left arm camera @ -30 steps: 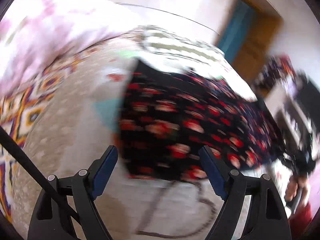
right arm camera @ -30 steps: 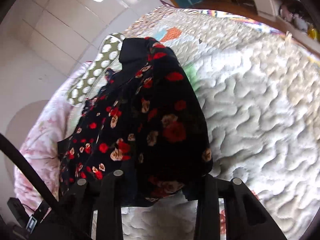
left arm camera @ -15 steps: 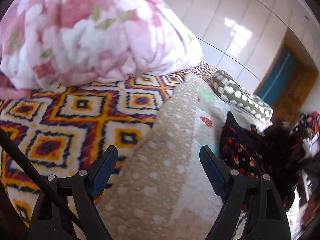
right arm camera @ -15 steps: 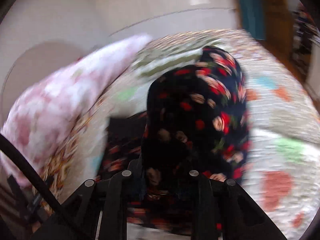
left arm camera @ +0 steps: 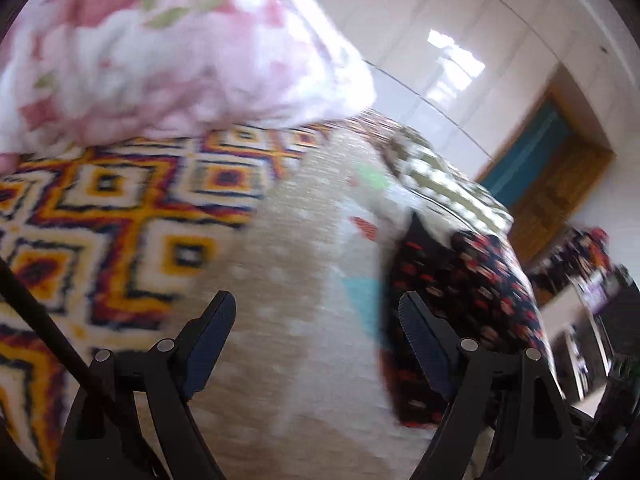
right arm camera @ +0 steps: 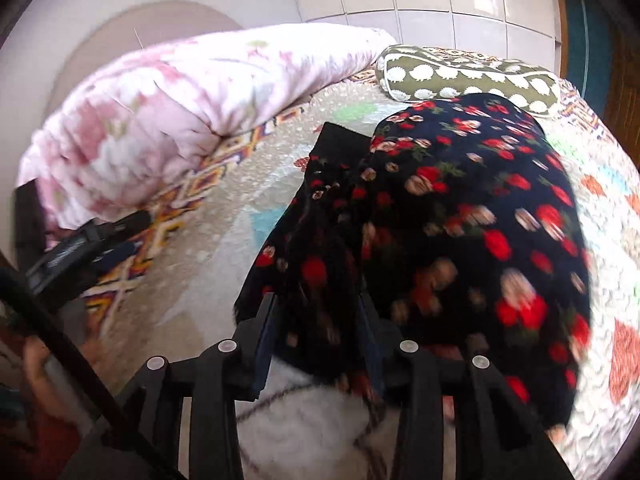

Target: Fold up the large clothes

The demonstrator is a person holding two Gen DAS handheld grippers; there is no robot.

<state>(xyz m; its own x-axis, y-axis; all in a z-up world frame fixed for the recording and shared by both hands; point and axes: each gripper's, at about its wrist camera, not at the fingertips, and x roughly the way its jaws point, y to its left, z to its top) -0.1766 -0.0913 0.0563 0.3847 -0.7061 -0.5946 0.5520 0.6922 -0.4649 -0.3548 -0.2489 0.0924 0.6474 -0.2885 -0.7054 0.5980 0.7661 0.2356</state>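
while my right tongs (right arm camera: 320, 344) sit pinched on a bunched edge of the black floral garment (right arm camera: 472, 216), my left tongs (left arm camera: 316, 340) gape wide with nothing between them, aimed at bare quilted bedspread (left arm camera: 304, 240) just left of the cloth. the garment lies heaped on the bed, part of it draped over itself, its far end touching the green spotted pillow (right arm camera: 472, 76). beyond sit the pink floral duvet (right arm camera: 168, 120) and a strip of bright geometric blanket (left arm camera: 100, 208). i judge the risk is lopsidedness: with only one corner held, a pull would drag the whole heap and twist the fold. thin fabric could also slip from the pinch, or snag on the quilt's ridges.
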